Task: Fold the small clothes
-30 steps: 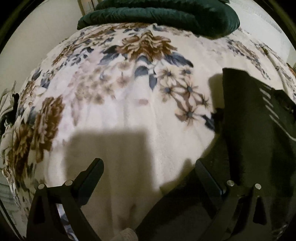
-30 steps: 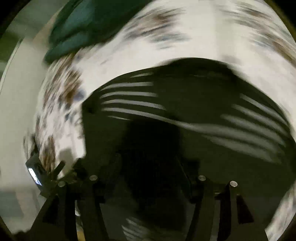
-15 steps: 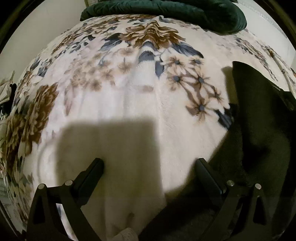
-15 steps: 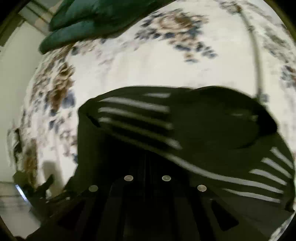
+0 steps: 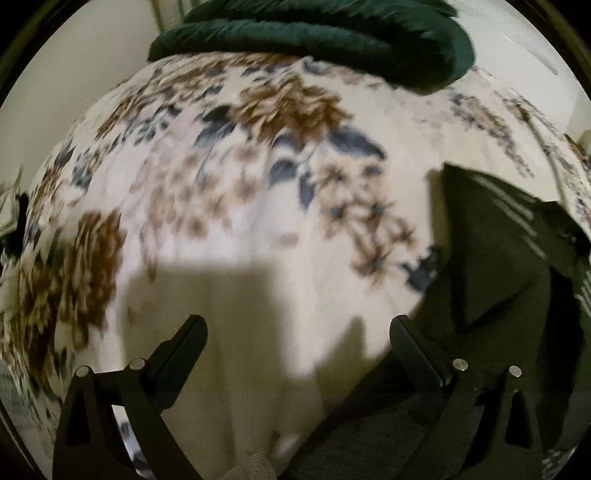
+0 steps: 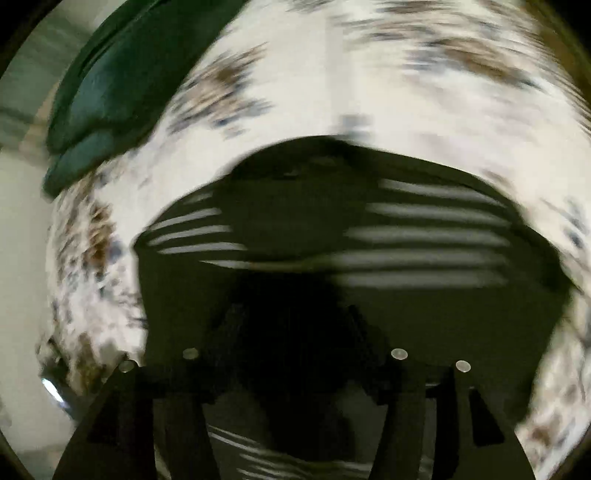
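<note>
Looking down from the left wrist: left hand-held gripper (image 5: pixel 298 334) wide open, nothing between its two black fingers (image 5: pixel 192 338), only pale floral blanket (image 5: pixel 258 177) under the gap. Right finger tip meets the edge of the dark garment (image 5: pixel 495 280) in this view; whether touching it, cannot tell. Garment lying on the blanket at the right of the view, dark cloth with thin pale stripes near its upper edge and a folded flap pointing downward. Beyond it, at the far edge of the bed, a dark green folded blanket (image 5: pixel 332 33). Square shadow cast across the blanket just ahead of the fingers. Bit of pale knitted cloth (image 5: pixel 255 467) at the bottom edge, between the finger mounts.

Looking down from the right wrist, heavily blurred: right hand-held gripper (image 6: pixel 291 325) directly above the dark garment (image 6: pixel 424 236), jaws apart and opening, fingers lost in black shadow against the black cloth. No cloth seen pinched between them. Garment spread across the middle of the view, white stripes on both sides of a plain dark centre, floral blanket (image 6: pixel 369 85) all round it. Dark green folded blanket (image 6: pixel 122 81) at upper left.
</note>
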Demonstrator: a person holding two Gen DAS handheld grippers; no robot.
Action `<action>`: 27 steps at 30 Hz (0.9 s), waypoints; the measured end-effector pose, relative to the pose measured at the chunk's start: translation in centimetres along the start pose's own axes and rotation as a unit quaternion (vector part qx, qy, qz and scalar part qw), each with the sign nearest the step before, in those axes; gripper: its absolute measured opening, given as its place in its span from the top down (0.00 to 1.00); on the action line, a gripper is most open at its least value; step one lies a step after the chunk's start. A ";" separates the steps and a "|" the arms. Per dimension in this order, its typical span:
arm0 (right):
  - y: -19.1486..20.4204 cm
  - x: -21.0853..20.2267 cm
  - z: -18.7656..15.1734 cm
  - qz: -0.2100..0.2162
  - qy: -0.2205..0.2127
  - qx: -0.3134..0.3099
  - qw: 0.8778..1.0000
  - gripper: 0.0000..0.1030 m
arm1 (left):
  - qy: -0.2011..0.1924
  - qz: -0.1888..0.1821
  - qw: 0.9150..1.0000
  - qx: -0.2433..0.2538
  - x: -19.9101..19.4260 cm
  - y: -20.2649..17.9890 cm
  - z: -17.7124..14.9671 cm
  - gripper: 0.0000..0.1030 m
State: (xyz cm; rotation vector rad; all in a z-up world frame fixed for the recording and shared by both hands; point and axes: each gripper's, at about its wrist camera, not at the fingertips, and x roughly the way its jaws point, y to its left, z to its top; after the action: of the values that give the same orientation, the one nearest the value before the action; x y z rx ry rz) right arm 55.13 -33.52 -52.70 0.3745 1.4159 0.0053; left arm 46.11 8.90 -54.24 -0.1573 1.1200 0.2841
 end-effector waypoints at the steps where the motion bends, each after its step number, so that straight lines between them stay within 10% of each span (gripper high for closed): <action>1: -2.3 -1.3 -1.1 -0.016 -0.009 0.020 1.000 0.44 | -0.002 -0.005 1.000 0.006 -0.3 -0.3 0.3 0.02; 11: -20.7 -3.7 -7.9 -0.095 -0.020 0.201 0.975 0.43 | -0.005 -0.020 0.995 0.094 1.4 -7.1 3.0 0.02; 16: -19.6 -0.9 -6.9 -0.099 -0.005 0.154 0.983 0.49 | -0.009 0.007 0.992 0.129 2.9 -9.1 3.1 0.02; 17: -19.0 -0.2 -6.7 -0.109 -0.002 0.140 0.984 0.81 | -0.010 0.010 0.991 0.131 2.9 -9.1 3.0 0.02; 18: -18.7 -0.1 -6.7 -0.120 -0.003 0.135 0.984 0.91 | -0.012 0.013 0.991 0.130 2.7 -9.0 3.0 0.02; 27: -14.6 -9.0 -7.4 -0.112 -0.131 0.110 0.979 0.92 | -0.020 0.027 0.994 0.103 1.7 -7.4 2.9 0.02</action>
State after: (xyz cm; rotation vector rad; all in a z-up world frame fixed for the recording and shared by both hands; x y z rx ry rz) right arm 43.35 -47.43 -48.60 0.3813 1.1920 -0.3749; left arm 51.54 2.82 -54.63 0.0621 1.1072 0.2173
